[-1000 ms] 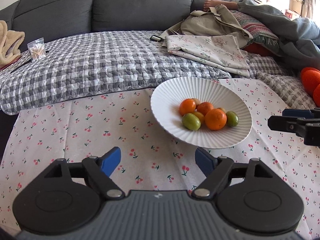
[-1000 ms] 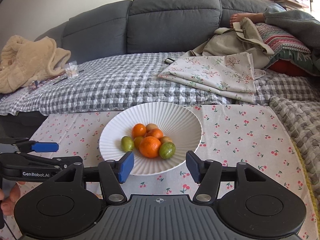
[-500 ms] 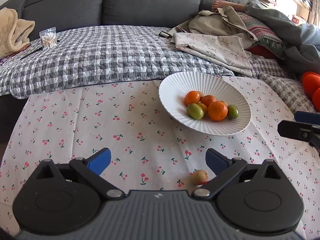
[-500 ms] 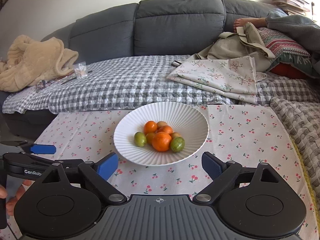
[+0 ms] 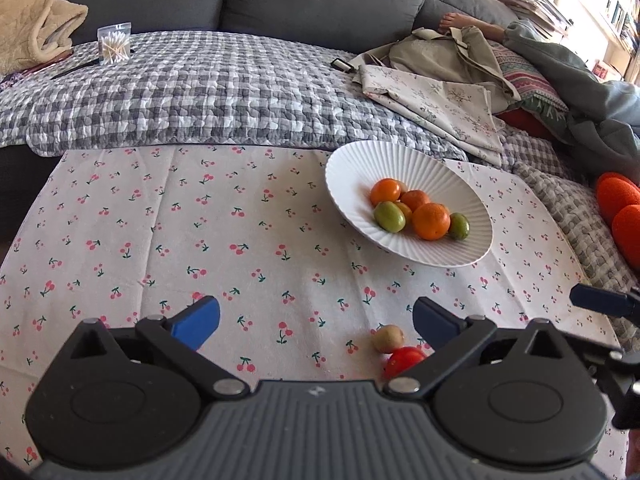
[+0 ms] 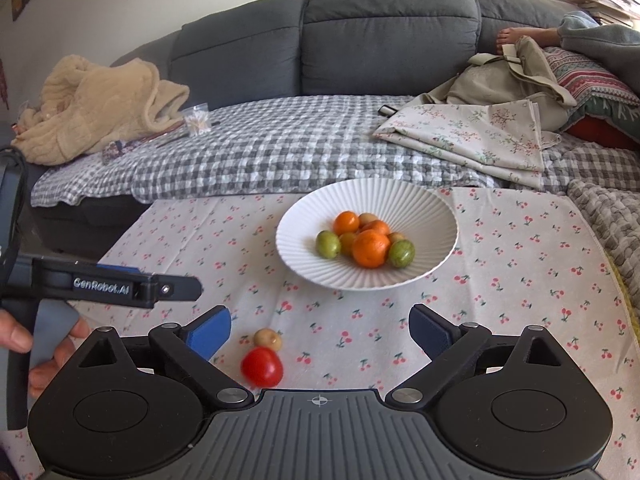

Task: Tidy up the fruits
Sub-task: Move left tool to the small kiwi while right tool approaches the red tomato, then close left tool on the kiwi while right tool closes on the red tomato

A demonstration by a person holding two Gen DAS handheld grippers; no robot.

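A white ribbed plate (image 5: 440, 184) (image 6: 312, 232) on the cherry-print cloth holds several fruits, among them an orange (image 5: 431, 221) (image 6: 370, 248) and a green fruit (image 5: 389, 216) (image 6: 328, 244). Nearer to me, a small tan fruit (image 5: 388, 338) (image 6: 267, 339) and a red fruit (image 5: 404, 361) (image 6: 262, 367) lie loose on the cloth, side by side. My left gripper (image 5: 316, 316) is open, and the two loose fruits lie just inside its right finger. My right gripper (image 6: 320, 326) has its jaws opening; the same two fruits lie near its left finger, untouched.
Behind the cloth-covered table (image 6: 520, 248) stands a grey sofa (image 6: 384, 40) under a checked quilt (image 6: 280, 152), with a folded floral cloth (image 6: 472, 136), a beige bag (image 6: 504, 84), a beige blanket (image 6: 100, 100) and a person's foot (image 6: 516, 36). Orange-red round things (image 5: 620, 204) sit at the right.
Both grippers have drawn back from the plate and their jaws have spread wider. The tan fruit and then the red fruit have come into view on the cloth in front of them.
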